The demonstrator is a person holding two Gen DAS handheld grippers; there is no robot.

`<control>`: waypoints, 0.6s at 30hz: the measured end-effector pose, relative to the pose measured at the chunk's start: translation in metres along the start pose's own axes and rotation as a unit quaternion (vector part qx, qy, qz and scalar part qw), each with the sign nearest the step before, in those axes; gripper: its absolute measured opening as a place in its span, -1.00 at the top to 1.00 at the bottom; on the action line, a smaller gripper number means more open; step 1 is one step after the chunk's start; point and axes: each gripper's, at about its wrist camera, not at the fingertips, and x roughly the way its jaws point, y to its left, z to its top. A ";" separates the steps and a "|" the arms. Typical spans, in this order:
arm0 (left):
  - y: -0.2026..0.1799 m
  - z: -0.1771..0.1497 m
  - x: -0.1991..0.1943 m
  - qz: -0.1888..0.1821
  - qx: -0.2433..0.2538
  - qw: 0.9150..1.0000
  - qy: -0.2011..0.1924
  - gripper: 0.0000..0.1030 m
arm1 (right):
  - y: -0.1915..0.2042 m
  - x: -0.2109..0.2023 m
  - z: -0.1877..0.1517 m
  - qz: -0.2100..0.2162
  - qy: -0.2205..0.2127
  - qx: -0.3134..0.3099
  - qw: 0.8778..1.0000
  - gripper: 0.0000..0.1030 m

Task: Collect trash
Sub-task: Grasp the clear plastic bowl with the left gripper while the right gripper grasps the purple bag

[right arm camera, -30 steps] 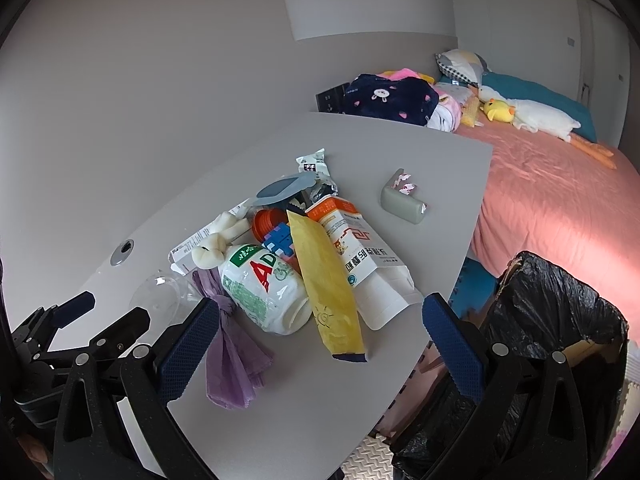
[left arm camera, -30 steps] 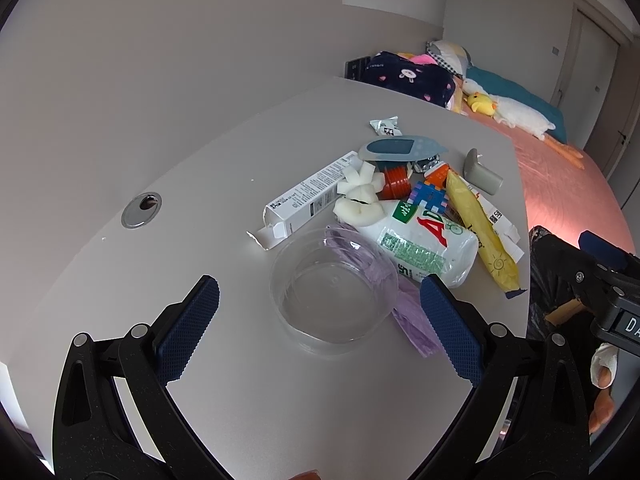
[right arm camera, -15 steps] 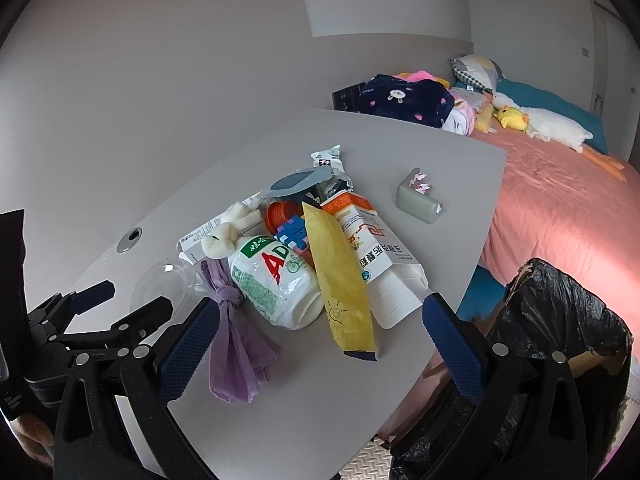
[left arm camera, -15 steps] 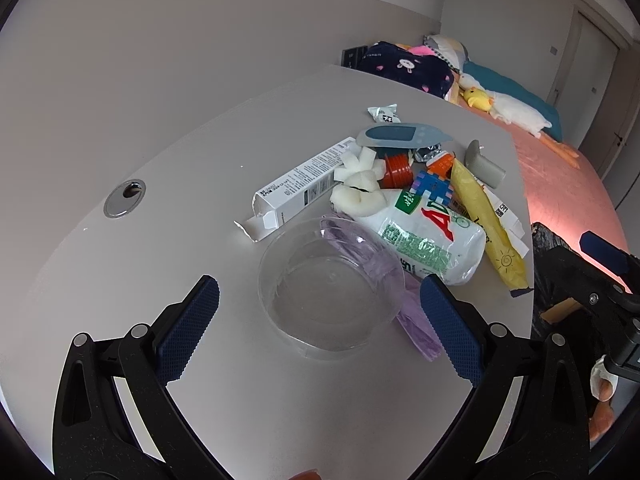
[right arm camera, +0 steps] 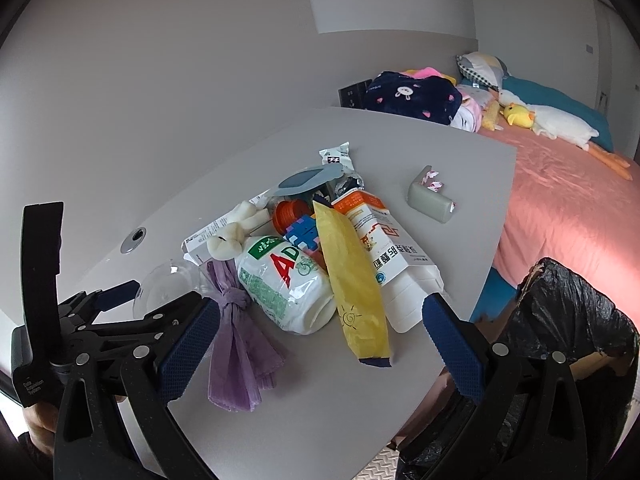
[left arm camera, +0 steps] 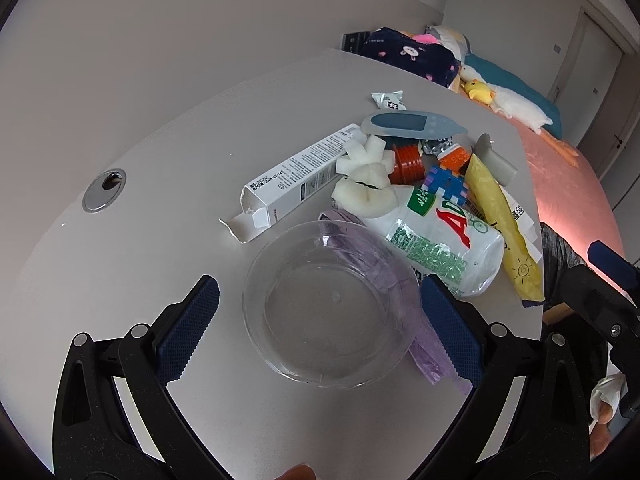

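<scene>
A pile of trash lies on the grey table (left arm camera: 168, 184): a clear plastic bowl (left arm camera: 328, 308), a white AD bottle (left arm camera: 444, 248), a yellow packet (left arm camera: 500, 216), a white carton (left arm camera: 300, 176), a purple cloth (right arm camera: 236, 344) and small bits. My left gripper (left arm camera: 320, 332) is open, its blue pads on either side of the bowl, just short of it. My right gripper (right arm camera: 320, 344) is open above the table's near edge, in front of the yellow packet (right arm camera: 352, 280) and the AD bottle (right arm camera: 284, 284).
A bin lined with a black bag (right arm camera: 568, 320) stands by the table's right edge. A grey foam corner piece (right arm camera: 430, 196) lies apart on the table. A cable hole (left arm camera: 105, 190) is at the left. A bed with a pink sheet (right arm camera: 568, 192) lies beyond.
My left gripper has moved closer to the clear bowl, which now sits between the pads. My right gripper has drifted a little toward the pile.
</scene>
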 end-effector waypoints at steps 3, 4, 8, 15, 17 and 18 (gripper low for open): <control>-0.002 0.000 0.001 0.000 0.005 1.000 0.000 -0.88 | 0.002 0.001 0.000 0.000 0.002 -0.002 1.000 -0.96; -0.002 -0.001 0.003 0.001 0.005 1.000 0.002 -0.88 | 0.002 0.002 0.000 0.000 0.003 -0.003 1.000 -0.96; 0.004 -0.002 0.011 0.001 -0.005 1.000 0.010 -0.84 | 0.005 0.004 -0.001 0.003 0.006 -0.005 1.000 -0.96; 0.021 0.000 0.008 0.011 -0.026 1.000 0.007 -0.65 | 0.018 0.007 -0.003 0.014 0.010 -0.020 1.000 -0.96; 0.028 0.002 0.001 0.017 -0.031 0.999 0.000 -0.65 | 0.023 0.008 -0.004 0.019 0.012 -0.025 0.999 -0.96; 0.031 0.003 -0.003 0.021 -0.034 0.999 -0.003 -0.65 | 0.026 0.009 -0.005 0.022 0.014 -0.028 0.999 -0.96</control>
